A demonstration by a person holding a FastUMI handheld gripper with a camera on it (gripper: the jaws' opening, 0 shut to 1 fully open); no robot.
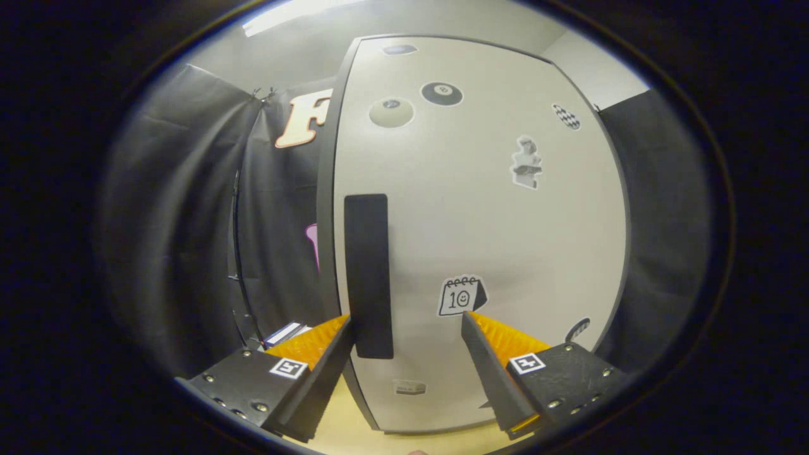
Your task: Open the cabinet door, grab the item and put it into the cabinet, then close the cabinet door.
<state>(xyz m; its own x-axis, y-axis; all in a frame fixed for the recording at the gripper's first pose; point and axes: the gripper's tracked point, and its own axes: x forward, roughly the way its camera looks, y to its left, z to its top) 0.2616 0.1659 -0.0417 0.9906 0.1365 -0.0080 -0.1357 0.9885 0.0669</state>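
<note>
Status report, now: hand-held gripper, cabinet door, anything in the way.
Hand-held gripper open, fingers either side of black handle. Cabinet door looks shut. Nothing seen blocking the handle.

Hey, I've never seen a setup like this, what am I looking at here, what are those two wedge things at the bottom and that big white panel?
This comes from a fisheye camera riding on a handheld two-finger gripper that a person carries, so everything looks bulged. The two wedges are its fingers, spread open and holding nothing. The white panel is a cabinet door, shut and dotted with stickers. The dark upright bar is its handle; the lower part sits between the fingers, nearer the left one. Whether they touch it is unclear. Beyond the left finger a small flat item lies on the pale table, beside the cabinet.
</note>
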